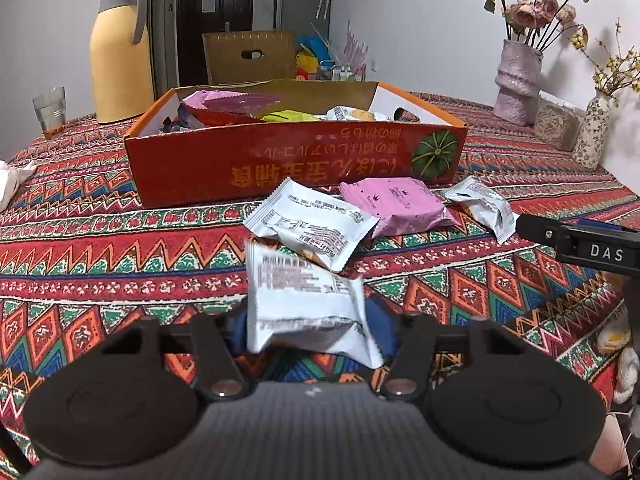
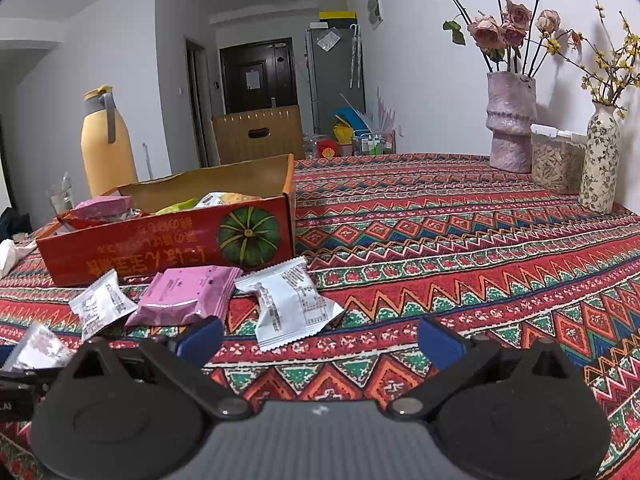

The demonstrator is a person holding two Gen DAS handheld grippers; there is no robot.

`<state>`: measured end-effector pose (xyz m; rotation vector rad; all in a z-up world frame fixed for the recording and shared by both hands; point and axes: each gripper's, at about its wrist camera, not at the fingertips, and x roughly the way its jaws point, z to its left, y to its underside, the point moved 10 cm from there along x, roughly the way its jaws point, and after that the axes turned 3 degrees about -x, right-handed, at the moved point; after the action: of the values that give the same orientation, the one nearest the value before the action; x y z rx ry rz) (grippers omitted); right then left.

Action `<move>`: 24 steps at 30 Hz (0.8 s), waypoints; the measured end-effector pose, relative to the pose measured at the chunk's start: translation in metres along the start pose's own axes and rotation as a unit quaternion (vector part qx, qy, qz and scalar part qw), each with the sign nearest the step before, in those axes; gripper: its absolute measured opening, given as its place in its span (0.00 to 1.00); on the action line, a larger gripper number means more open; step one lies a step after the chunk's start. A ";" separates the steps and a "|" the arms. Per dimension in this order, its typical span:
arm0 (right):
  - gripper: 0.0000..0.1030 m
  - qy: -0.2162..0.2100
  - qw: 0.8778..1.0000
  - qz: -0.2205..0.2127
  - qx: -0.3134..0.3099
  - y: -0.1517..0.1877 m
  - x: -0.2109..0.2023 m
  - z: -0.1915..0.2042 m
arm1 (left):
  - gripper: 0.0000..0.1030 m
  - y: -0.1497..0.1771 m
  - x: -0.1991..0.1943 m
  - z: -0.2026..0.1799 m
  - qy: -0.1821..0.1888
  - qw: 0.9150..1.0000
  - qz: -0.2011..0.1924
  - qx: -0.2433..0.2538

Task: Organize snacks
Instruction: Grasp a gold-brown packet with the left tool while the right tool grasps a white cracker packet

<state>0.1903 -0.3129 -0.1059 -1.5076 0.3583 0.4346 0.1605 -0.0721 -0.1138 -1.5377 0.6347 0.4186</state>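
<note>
White foil, crinkled and printed with small black text too blurred to read, fills the space between the fingers of the left hand-held gripper (image 1: pixel 310 320): this held packet (image 1: pixel 304 300) is pinched at its lower end between the blue pads and stands up tilted, clear of the table (image 1: pixel 100 240), on the near side of the orange box (image 1: pixel 296 160). Just in front of that box lie three more snacks: a white packet (image 1: pixel 312 228) directly beyond the held one, a pink packet (image 1: pixel 400 204) touching it on the right, and a second white packet (image 1: pixel 484 206) further right, near the black arm lettered "DAS" that enters from the right edge. The right hand-held gripper (image 2: pixel 320 340) hangs with its jaws spread wide, gripping nothing, its blue pads (image 2: pixel 202 338) low over the patterned cloth; the second white packet (image 2: pixel 292 300) lies just ahead of it, towards its left finger, and the pink packet (image 2: pixel 188 294) sits immediately beyond that finger. The box stands open at the top with several snacks already inside, pink, yellow and white ones showing above its rim. Its near wall carries a green pumpkin picture and orange East Asian lettering that reads upside down from here. Left of the box stand a yellow flask (image 1: pixel 120 56) and a glass (image 1: pixel 50 110); well to its right are a pink vase (image 2: pixel 510 120) with roses and a flowered vase (image 2: pixel 600 160).
</note>
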 end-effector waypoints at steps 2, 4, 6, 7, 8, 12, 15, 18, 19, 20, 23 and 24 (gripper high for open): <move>1.00 0.003 1.000 0.001 0.000 0.000 0.000 0.000 | 0.25 0.000 -0.002 0.002 0.000 1.000 -0.005 0.003; 1.00 0.005 1.000 0.002 0.001 0.000 0.000 0.000 | 0.19 0.000 -0.003 0.004 0.006 1.000 -0.006 -0.001; 1.00 0.007 1.000 0.004 0.001 0.000 0.001 -0.001 | 0.19 0.001 -0.004 0.006 0.013 1.000 -0.007 -0.007; 1.00 0.008 1.000 0.004 0.000 0.001 0.001 -0.001 | 0.19 0.001 -0.005 0.007 0.015 1.000 -0.009 -0.009; 1.00 0.009 1.000 0.005 0.000 0.001 0.001 -0.001 | 0.19 0.001 -0.005 0.008 0.015 1.000 -0.010 -0.010; 1.00 0.012 1.000 0.006 -0.002 0.001 0.002 0.000 | 0.17 0.001 -0.007 0.010 0.022 1.000 -0.015 -0.015; 1.00 0.014 1.000 0.007 -0.002 0.002 0.002 0.000 | 0.17 -0.002 -0.011 0.014 0.023 0.999 -0.023 -0.019; 1.00 0.017 1.000 0.006 -0.003 0.002 0.001 -0.001 | 0.17 -0.005 -0.015 0.021 0.020 0.999 -0.032 -0.025; 1.00 0.019 1.000 0.007 -0.002 0.002 0.000 -0.001 | 0.17 -0.006 -0.017 0.024 0.018 0.999 -0.036 -0.026; 1.00 0.020 1.000 0.007 -0.001 0.002 0.000 -0.002 | 0.17 -0.008 -0.019 0.027 0.017 0.999 -0.040 -0.028; 1.00 0.021 1.000 0.009 -0.004 0.002 -0.001 -0.002 | 0.17 -0.012 -0.024 0.038 0.009 0.998 -0.050 -0.036; 1.00 0.022 1.000 0.011 -0.006 0.001 0.000 -0.002 | 0.17 -0.014 -0.026 0.042 0.006 0.998 -0.053 -0.040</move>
<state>0.1894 -0.3148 -0.1069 -1.5288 0.4067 0.4226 0.1540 -0.0274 -0.0905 -1.6435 0.5499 0.3582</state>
